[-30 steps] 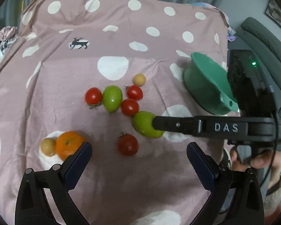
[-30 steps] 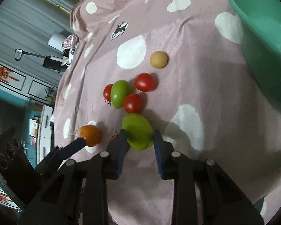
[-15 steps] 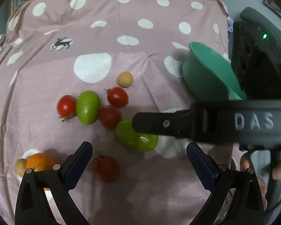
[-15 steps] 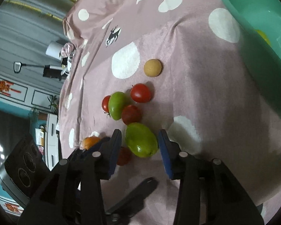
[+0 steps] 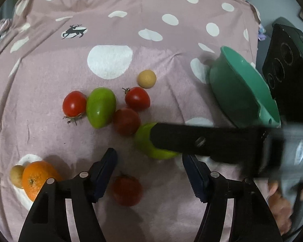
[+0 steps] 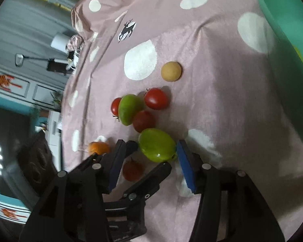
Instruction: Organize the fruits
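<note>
A large green fruit (image 6: 156,147) lies on the pink dotted cloth between the pads of my right gripper (image 6: 150,151). Its jaws are opening and neither pad presses on the fruit. In the left wrist view one of the right gripper's fingers (image 5: 202,143) crosses over that green fruit (image 5: 145,143). My left gripper (image 5: 149,161) hangs just in front of it, jaws closing, with a dark red tomato (image 5: 127,189) lying between the fingers untouched. A second green fruit (image 5: 101,106), three more red tomatoes (image 5: 137,98) and a tan fruit (image 5: 146,78) lie beyond.
A teal bowl (image 5: 238,92) stands at the right with something yellow inside. An orange (image 5: 36,178) and a small tan fruit (image 5: 16,176) sit at the lower left. A person's hand (image 5: 280,201) holds the right gripper. The cloth's edge drops off at the right.
The right jaws, earlier shut on the large green fruit, have spread off it. The left jaws have narrowed and the left gripper has come closer over the dark red tomato.
</note>
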Demonstrator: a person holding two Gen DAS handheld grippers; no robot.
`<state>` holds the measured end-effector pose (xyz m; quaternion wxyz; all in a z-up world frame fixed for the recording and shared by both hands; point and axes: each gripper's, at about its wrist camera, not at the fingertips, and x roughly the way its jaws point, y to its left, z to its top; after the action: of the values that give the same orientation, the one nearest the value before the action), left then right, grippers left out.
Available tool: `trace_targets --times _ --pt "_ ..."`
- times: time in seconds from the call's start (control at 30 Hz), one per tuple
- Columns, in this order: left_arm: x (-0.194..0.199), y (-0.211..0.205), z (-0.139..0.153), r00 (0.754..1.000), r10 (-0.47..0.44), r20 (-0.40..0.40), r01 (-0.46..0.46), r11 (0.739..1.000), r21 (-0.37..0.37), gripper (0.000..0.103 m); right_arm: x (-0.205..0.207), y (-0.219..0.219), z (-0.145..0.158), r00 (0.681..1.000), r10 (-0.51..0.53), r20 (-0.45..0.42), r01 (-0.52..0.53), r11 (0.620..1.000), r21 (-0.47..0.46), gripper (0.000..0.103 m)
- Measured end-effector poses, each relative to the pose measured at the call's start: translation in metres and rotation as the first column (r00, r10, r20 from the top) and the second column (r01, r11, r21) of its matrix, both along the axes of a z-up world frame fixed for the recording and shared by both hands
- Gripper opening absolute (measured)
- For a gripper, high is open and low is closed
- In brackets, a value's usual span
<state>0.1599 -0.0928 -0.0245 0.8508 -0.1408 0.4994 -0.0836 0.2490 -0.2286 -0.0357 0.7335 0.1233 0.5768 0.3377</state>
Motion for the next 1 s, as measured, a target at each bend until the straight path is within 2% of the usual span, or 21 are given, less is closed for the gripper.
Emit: trace_targets --times 0.17,0.3,0.47,0.57,0.63,0.73,0.87,1.0 --pt "0.002 -0.004 -0.001 1.000 -0.008 0.006 0.008 1.000 0.018 0.067 -0.003 0.007 0.000 0.999 0.036 0.016 -0.035 0.998 -0.044 0.051" --pt "-0.002 -0.004 -0.001 0.999 -0.041 -0.003 0.041 0.999 0.027 0.069 -0.006 0.008 -0.002 0.999 0.047 -0.012 -0.048 0.997 -0.063 0.052" --pt "-0.005 0.000 -0.001 0.998 -0.053 -0.026 0.053 0.999 0.006 0.076 -0.012 0.001 -0.003 0.996 0.055 -0.076 -0.056 0.998 -0.015 0.055" --pt "-0.008 0.007 0.000 0.998 -0.036 -0.049 0.033 0.998 -0.062 0.076 -0.011 -0.011 -0.004 0.991 0.017 -0.133 -0.009 0.998 0.058 0.055" --pt "-0.010 0.012 0.003 0.999 -0.025 -0.045 0.020 0.994 -0.107 0.076 -0.007 -0.021 0.000 0.993 -0.059 -0.103 0.065 0.996 0.058 0.056" --pt "-0.010 0.014 0.003 0.999 -0.005 -0.049 0.001 0.995 -0.096 0.080 0.001 -0.032 0.000 0.983 -0.138 -0.117 0.156 0.974 0.163 0.067" --pt "-0.010 0.013 0.000 0.998 -0.005 -0.066 0.001 0.998 -0.063 0.081 0.003 -0.012 -0.004 0.988 -0.120 -0.095 0.134 0.978 0.158 0.075" --pt "-0.009 0.012 0.000 0.999 -0.003 -0.052 0.001 0.999 -0.035 0.081 -0.004 0.002 0.003 0.997 -0.064 -0.048 0.069 0.993 0.099 0.076"
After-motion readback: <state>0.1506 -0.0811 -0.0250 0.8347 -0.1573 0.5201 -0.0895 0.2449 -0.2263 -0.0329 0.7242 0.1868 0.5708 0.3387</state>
